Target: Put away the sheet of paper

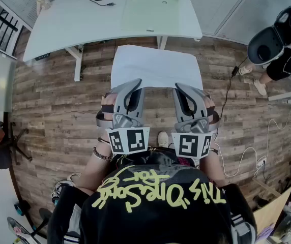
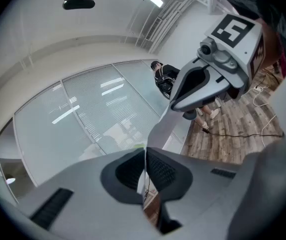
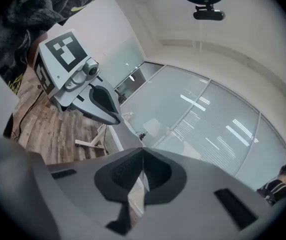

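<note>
1. The step in hand looks like the carry. The sheet of paper [image 1: 155,65] is up in the air over the wooden floor [image 1: 54,105], held nearly flat in front of the person. Its far edge lies just short of the white table [image 1: 79,19].
2. The left gripper [image 1: 135,83] is pressed together on the sheet's near edge toward the left corner. In the left gripper view its two pads meet with only the thin white sheet between them.
3. The right gripper [image 1: 179,87] pinches the same near edge toward the right corner. In the right gripper view its pads are likewise closed on the paper.
4. The two grippers sit side by side, roughly level, with the sheet spread between and beyond them.
5. Where the sheet belongs is not plain. The likeliest spot is the table ahead, perhaps on the pale green mat [image 1: 150,9] at its middle.
6. The next move would call for both grippers to travel forward together at a steady spacing, so the paper neither tears nor sags. They would then lower it flat before either lets go.
7. Count: one sheet of paper, two grippers, one white table and one green mat. One other person [image 1: 283,44] stands far right.
</note>
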